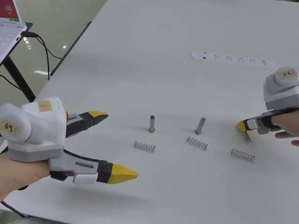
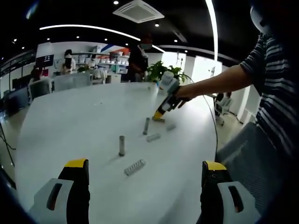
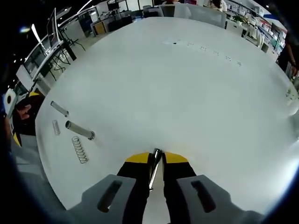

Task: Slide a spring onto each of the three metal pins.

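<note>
The right gripper [image 3: 156, 157] clamps a pin [image 3: 153, 171], a spring [image 1: 243, 155] just beside.

In the head view, the right hand-held gripper [image 1: 243, 126] is cut off by the picture's right edge. The pin [image 1: 248, 136] clamped in its jaws is largely covered by the yellow tips, and a short stub is seen beneath them. In the right gripper view, the lower length of that pin is hidden between the closed jaws, and its foot cannot be made out. In the left gripper view, the spring [image 2: 171, 126] just beside the right hand-held gripper is blurred, so its coils cannot be told. Far to the left of the right hand-held gripper, a laptop [image 1: 9, 21] is cropped by the head view's corner.
</note>
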`<state>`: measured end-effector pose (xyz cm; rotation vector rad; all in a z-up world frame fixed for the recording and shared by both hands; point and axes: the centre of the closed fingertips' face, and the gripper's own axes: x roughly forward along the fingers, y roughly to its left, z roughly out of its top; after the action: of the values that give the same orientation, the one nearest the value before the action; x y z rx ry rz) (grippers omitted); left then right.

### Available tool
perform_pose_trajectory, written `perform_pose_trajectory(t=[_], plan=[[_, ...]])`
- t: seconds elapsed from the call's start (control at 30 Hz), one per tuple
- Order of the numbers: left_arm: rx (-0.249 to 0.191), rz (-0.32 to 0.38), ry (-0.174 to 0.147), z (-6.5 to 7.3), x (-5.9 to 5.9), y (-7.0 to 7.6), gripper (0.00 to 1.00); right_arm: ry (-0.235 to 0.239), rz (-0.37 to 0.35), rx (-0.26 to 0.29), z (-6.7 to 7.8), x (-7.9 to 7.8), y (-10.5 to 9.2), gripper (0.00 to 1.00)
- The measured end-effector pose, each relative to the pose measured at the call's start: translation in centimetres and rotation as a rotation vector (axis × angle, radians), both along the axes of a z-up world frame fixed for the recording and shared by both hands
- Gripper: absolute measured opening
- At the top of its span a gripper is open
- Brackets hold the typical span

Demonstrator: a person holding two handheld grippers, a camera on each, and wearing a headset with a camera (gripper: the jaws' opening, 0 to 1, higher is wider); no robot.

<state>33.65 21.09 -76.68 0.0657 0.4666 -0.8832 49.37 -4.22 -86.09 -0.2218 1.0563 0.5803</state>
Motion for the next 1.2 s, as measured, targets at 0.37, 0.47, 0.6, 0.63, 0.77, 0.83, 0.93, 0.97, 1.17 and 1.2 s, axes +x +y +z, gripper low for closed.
perform_pose_trajectory(t=[0.37, 0.47, 0.6, 0.63, 0.77, 0.83, 0.93, 0.97, 1.17, 1.2], plan=[[0.004, -0.005, -0.001, 0.1, -0.1, -0.1, 0.98, -0.010, -0.020, -0.002, 0.1, -0.1, -0.2, 0.05], [0.006, -0.003, -0.002, 0.1, -0.1, 0.0, 0.98, -0.019, -0.025, 0.011, 0.6, -0.2, -0.1, 0.05], [-0.003, 0.000, -0.006, 0.3, 0.0, -0.1, 0.98, -0.036, -0.017, 0.025, 1.3, -0.4, 0.0, 0.05], [-0.005, 0.001, -0.007, 0.4, 0.0, -0.1, 0.98, -0.040, -0.018, 0.028, 1.4, -0.4, -0.1, 0.05], [-0.003, -0.005, -0.011, 0.5, 0.1, -0.4, 0.98, -0.058, -0.017, 0.047, 2.0, -0.6, 0.0, 0.05], [-0.002, -0.008, -0.012, 0.6, 0.1, -0.5, 0.98, -0.066, -0.013, 0.056, 2.3, -0.8, 0.1, 0.05], [0.000, -0.011, -0.013, 0.6, 0.0, -0.5, 0.98, -0.081, -0.007, 0.066, 2.7, -1.0, 0.2, 0.05], [0.000, -0.012, -0.013, 0.6, 0.0, -0.6, 0.98, -0.087, -0.006, 0.073, 2.8, -1.2, 0.3, 0.05], [0.006, -0.021, -0.014, 0.6, -0.1, -0.7, 0.98, -0.112, 0.000, 0.079, 3.3, -1.4, 0.2, 0.05], [0.005, -0.021, -0.016, 0.7, -0.1, -0.8, 0.98, -0.116, 0.001, 0.082, 3.4, -1.5, 0.2, 0.05]])
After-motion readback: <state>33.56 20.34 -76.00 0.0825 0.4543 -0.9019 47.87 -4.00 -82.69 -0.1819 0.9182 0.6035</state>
